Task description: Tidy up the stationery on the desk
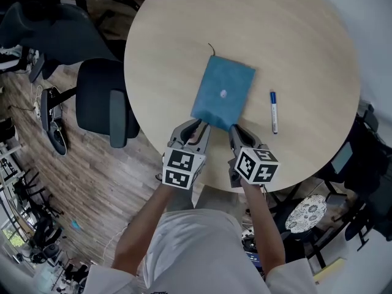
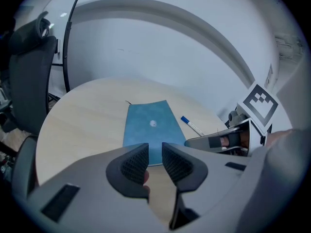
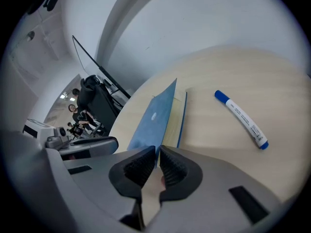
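- The blue notebook [image 1: 223, 94] is seen near the middle of the table [image 1: 294, 41], with its cover raised along the near edge.
- The right hand-held gripper [image 3: 158, 155] is clamped on that cover (pages are visible underneath).
- The left hand-held gripper [image 2: 154, 155] is held just short of the notebook, jaws slightly apart, nothing between them.
- The marker [image 1: 274, 111] is seen loose beside the notebook, so the tidying is judged barely started.

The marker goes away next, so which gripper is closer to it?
Right. The right gripper pinches the cover of the blue notebook, beside the marker; the left gripper sits at the notebook's other near corner, farther off.
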A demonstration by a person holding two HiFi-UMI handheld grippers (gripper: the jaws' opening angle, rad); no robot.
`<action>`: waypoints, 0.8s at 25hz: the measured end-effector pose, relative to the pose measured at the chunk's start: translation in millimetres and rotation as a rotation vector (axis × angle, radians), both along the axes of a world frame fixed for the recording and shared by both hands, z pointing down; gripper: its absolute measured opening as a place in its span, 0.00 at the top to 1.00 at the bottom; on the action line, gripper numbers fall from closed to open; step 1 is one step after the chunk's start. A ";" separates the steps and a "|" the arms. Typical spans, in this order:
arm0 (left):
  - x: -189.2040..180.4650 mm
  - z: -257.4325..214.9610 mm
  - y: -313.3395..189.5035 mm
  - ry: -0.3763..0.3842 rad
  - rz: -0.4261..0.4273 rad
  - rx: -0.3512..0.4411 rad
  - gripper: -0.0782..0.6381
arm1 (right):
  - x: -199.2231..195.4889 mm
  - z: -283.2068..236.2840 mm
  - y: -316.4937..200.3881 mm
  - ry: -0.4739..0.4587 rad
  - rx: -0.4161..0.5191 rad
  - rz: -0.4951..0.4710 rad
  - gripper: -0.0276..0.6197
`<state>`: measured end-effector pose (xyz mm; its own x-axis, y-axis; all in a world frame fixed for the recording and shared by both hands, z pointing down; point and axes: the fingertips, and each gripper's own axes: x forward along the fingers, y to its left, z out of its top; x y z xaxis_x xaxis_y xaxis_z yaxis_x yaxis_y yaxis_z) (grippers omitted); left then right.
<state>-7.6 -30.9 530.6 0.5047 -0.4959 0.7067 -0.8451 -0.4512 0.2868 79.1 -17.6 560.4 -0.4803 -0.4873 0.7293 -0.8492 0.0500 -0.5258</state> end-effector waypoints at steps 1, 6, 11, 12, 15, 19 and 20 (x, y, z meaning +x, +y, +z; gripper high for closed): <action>0.8 -1.8 0.8 0.001 0.001 0.001 0.76 | 1.1 0.1 0.0 0.018 0.002 -0.004 0.89; 1.7 -10.6 1.0 0.005 0.009 0.014 0.77 | 16.0 -2.7 -3.9 0.121 0.022 0.017 0.83; 8.5 -18.1 3.1 0.020 0.031 0.027 0.79 | 47.4 -11.9 -9.1 0.261 0.095 0.009 0.82; 10.6 -18.3 3.7 0.022 0.037 0.024 0.80 | 54.0 -12.8 -10.2 0.279 0.103 0.010 0.82; 19.4 -16.8 7.0 0.035 0.053 0.002 0.83 | 73.7 -14.6 -12.2 0.317 0.119 0.017 0.82; 30.0 -18.3 9.2 0.045 0.068 0.001 0.84 | 97.0 -14.6 -14.1 0.395 0.144 0.007 0.78; 32.2 -18.3 9.7 0.044 0.071 0.001 0.84 | 101.9 -13.2 -13.9 0.408 0.144 0.007 0.77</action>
<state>24.6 -21.2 512.3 0.5690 -0.4586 0.6826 -0.7975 -0.5103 0.3219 181.0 -31.5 547.2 -0.1624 -0.6000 0.7833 -0.9867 0.0914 -0.1345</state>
